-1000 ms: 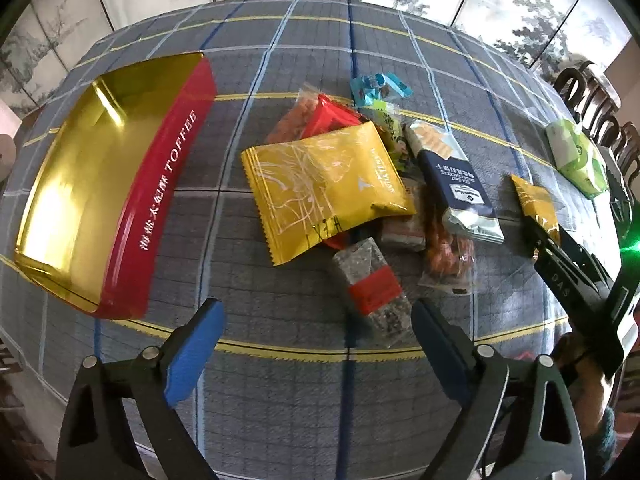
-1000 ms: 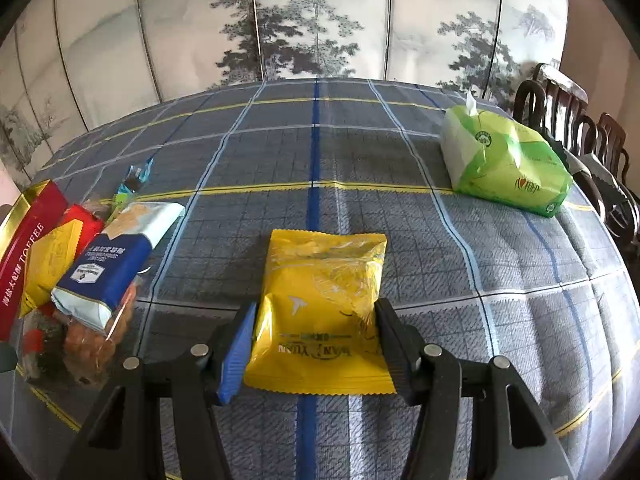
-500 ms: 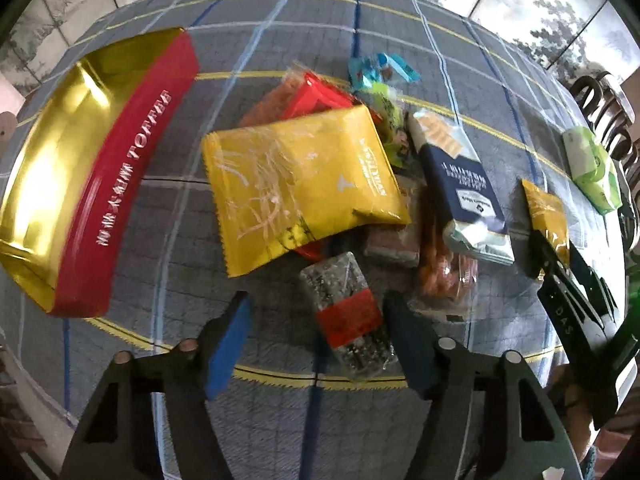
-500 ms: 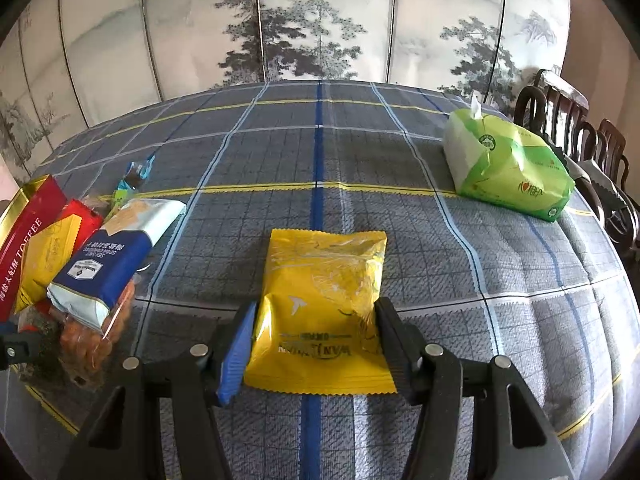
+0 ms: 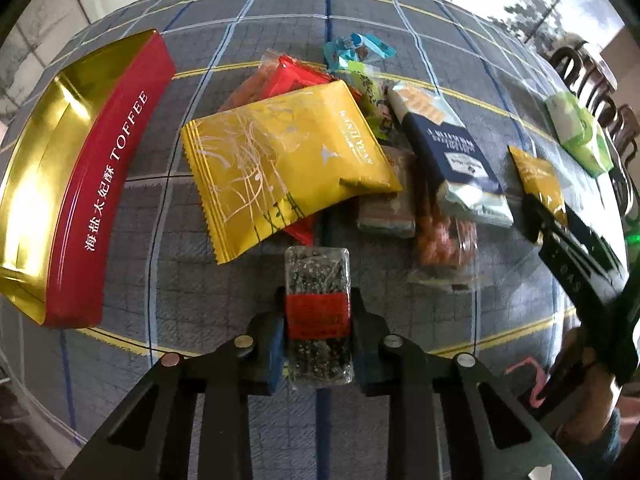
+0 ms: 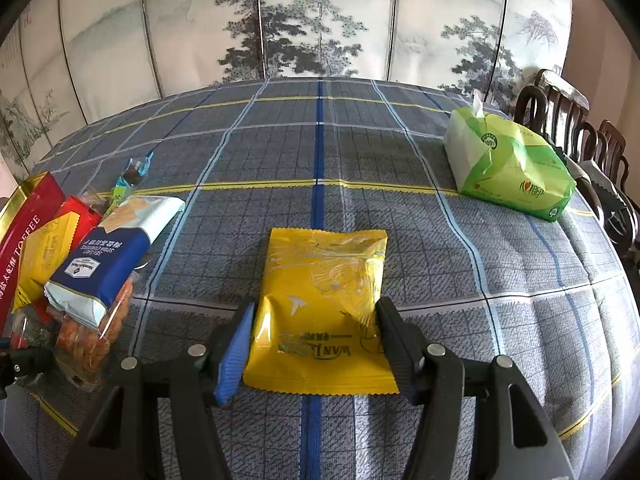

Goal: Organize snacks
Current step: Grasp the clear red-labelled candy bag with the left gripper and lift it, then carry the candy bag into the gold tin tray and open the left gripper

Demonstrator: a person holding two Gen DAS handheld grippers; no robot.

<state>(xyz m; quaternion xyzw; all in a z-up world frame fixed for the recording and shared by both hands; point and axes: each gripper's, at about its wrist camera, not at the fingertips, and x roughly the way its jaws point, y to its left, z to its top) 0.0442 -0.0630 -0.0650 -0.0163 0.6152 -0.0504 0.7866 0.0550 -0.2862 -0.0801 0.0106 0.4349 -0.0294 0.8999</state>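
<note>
Two blue pads of the left gripper [image 5: 318,330], having just been closing, are clamping the sesame bar [image 5: 318,312] below the snack pile, beside the toffee tin [image 5: 108,200]; from the right wrist, the right gripper [image 6: 316,344] is flanking a yellow packet [image 6: 324,308] lying on the tablecloth [image 6: 400,160], its pads touching the packet's edges.

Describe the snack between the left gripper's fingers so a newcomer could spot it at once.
Start at the red-and-gold toffee tin, then move right past the large yellow packet to the pile's near edge. The sesame bar lies there, clamped by the left gripper: a clear wrapper, dark speckled filling, one red band.
</note>
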